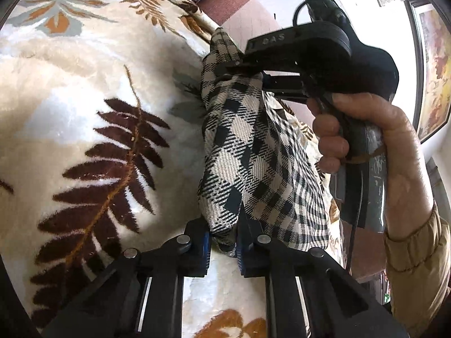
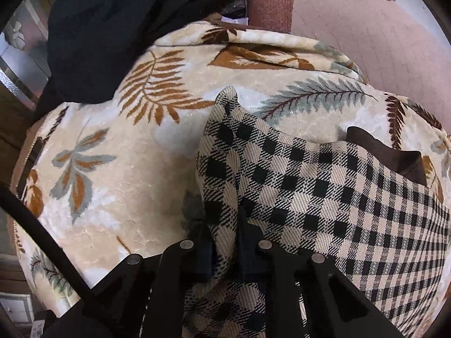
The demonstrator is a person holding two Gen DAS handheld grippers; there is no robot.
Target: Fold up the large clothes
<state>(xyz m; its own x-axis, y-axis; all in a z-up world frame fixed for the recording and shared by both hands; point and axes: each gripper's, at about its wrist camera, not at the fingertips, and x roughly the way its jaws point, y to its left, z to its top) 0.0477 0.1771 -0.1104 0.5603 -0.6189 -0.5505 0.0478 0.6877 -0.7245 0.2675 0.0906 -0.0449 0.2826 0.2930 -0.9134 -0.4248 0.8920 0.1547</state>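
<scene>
Blanket (image 2: 118,186): cream plush with leaf print, spread under everything; it is the surface I work over, and I cannot tell what lies beneath it.
Dark garment (image 2: 107,36): heaped at the far edge of the blanket, well apart from my work, untouched.
Checked cloth (image 1: 248,152): black-and-cream garment, bunched and lifted partly off the blanket, strung between my two grips; the rest spreads over the blanket to the right in the right wrist view.
Long axis: in the left wrist view the held span runs from my near grip up and away to my far grip, hanging slack between them.
Right hand (image 1: 394,152): wrapped round the handle, beige cuff at the wrist.
Right gripper (image 1: 239,66): fingers pressed together on a gathered fold of the checked cloth at the far end of the span.
Left gripper (image 1: 222,242): fingers pinching the near end of the same cloth, blue pads against the fabric.
Nearer hand: both already grip; neither needs to reach.
Judgement: the coming move depends on drawing the two grips apart along that axis to take out the slack before any fold is laid.
</scene>
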